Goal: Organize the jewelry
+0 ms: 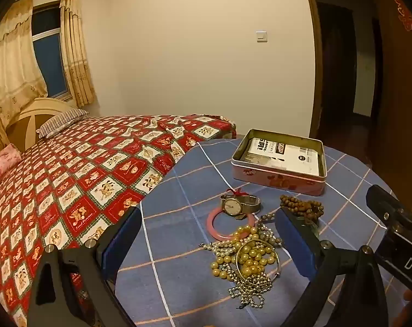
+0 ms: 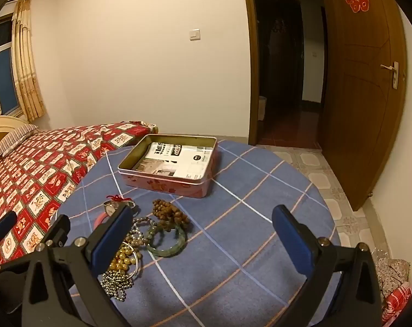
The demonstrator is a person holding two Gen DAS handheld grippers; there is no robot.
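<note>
1. Here, in the left wrist view, the left hand-held gripper (image 1: pixel 208 234) is seen with jaws wide apart, holding nothing, above the jewelry pile (image 1: pixel 246 256) on the blue checked counter (image 1: pixel 178 272).
2. A watch (image 1: pixel 237 205) lies on a pink bangle (image 1: pixel 219 227); the open tin (image 1: pixel 280 160) stands behind.
3. In the right wrist view, the right hand-held gripper (image 2: pixel 203 234) is likewise spread and empty; a green bangle (image 2: pixel 166 241) lies beside brown beads (image 2: pixel 169 214).
</note>
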